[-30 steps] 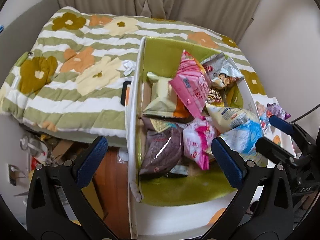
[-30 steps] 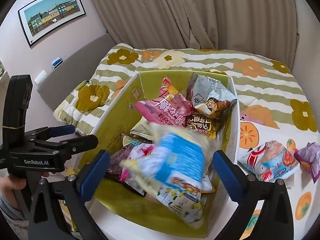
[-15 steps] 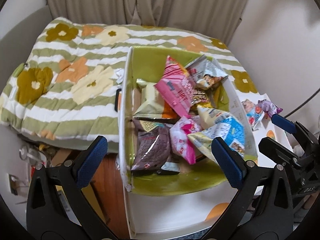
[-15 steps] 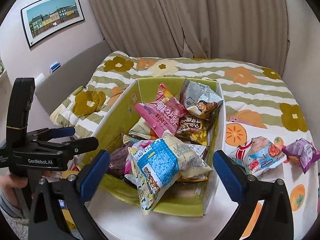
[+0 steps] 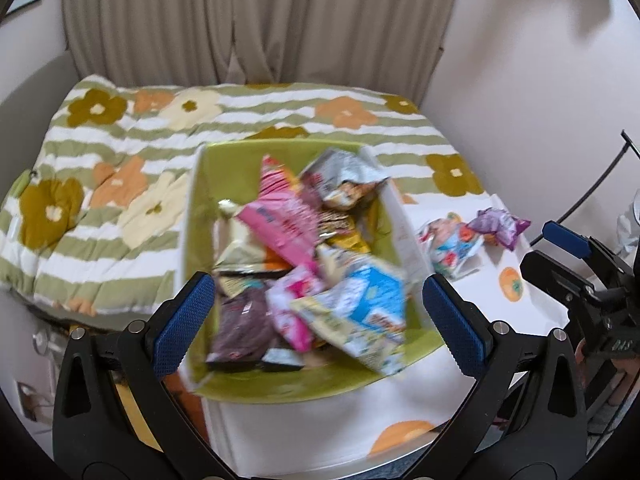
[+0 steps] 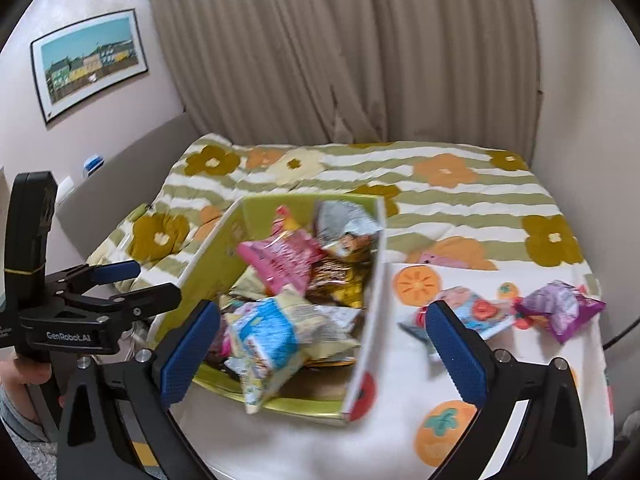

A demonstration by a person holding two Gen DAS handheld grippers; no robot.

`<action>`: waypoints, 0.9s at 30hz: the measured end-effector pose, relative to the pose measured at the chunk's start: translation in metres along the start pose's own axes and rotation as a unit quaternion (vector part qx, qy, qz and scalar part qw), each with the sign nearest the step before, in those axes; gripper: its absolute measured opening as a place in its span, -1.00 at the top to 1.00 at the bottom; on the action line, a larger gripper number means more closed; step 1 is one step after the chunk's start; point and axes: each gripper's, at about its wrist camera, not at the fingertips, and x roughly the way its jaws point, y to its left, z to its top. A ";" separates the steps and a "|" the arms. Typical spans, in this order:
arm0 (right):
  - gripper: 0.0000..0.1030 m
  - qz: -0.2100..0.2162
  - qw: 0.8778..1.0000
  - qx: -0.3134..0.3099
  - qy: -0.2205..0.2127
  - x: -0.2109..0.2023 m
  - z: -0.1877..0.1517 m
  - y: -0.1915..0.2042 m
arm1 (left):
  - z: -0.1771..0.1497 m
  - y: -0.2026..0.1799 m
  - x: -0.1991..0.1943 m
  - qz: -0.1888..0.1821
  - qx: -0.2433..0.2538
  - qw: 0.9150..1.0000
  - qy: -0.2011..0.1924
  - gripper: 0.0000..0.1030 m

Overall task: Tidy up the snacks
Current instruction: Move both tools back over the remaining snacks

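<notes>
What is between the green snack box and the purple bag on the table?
In the right wrist view, a light blue and red snack packet lies on the white tablecloth between the green box and the purple bag.

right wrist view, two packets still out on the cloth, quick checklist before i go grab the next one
1. Right gripper open and empty: ok.
2. Left gripper open and empty: ok.
3. Red and blue packet lies free on the tablecloth, nothing on it: ok.
4. Purple packet touches or overlaps the red and blue one: cannot tell, blurred.
5. Room left in the green box: not ok, the blue and yellow bag hangs over the near wall.
6. Left gripper out of the right's path: ok, it sits across the box.
</notes>
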 end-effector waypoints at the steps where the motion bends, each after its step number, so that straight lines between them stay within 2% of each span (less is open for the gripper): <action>1: -0.99 -0.003 1.000 0.003 -0.001 -0.004 0.000 -0.009 | 0.001 -0.008 0.001 -0.002 0.002 1.000 -0.001 -1.00; 7: -0.99 -0.035 0.999 0.008 -0.005 -0.026 -0.001 -0.066 | 0.005 -0.066 0.019 -0.023 0.005 1.000 0.005 -1.00; 13: -0.99 -0.051 0.999 0.006 0.011 -0.035 0.001 -0.139 | 0.012 -0.134 0.053 -0.023 0.010 0.999 0.023 -1.00; 20: -0.99 -0.039 0.999 0.006 0.022 -0.036 0.011 -0.218 | 0.027 -0.196 0.110 0.009 -0.017 0.999 0.049 -1.00; 27: -0.99 -0.022 0.998 -0.003 0.053 0.000 0.021 -0.280 | 0.039 -0.218 0.178 0.058 -0.067 0.992 0.085 -1.00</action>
